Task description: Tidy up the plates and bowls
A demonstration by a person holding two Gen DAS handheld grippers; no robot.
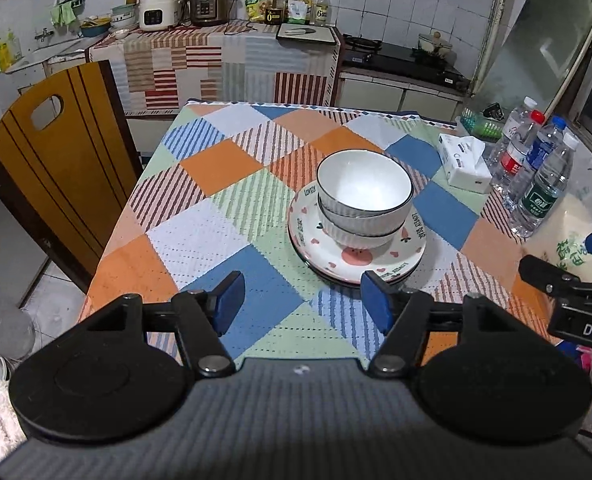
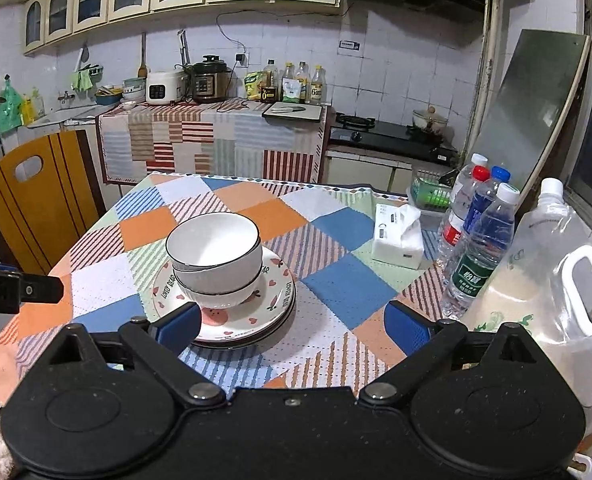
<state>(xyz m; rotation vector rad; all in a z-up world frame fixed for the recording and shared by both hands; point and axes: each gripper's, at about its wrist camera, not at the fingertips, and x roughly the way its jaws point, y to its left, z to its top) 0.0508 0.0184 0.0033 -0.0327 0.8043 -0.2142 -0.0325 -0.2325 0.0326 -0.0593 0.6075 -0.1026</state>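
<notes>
Two white ribbed bowls [image 1: 362, 200] with dark rims are nested one inside the other on a stack of patterned plates [image 1: 324, 258] on the checked tablecloth. In the right wrist view the same bowls [image 2: 215, 264] and plates [image 2: 263, 312] lie ahead and to the left. My left gripper [image 1: 302, 304] is open with nothing between its blue pads and hangs just short of the plates' near edge. My right gripper [image 2: 291, 328] is open too and holds nothing, with its left finger in front of the plates' near rim. Its tip also shows at the right edge of the left wrist view.
A tissue box [image 1: 462, 164] and several water bottles [image 1: 536, 176] stand at the table's right side, beside a large clear jug [image 2: 556, 276]. A wooden chair [image 1: 51, 172] stands left of the table. Behind are a counter with cookers and a stove.
</notes>
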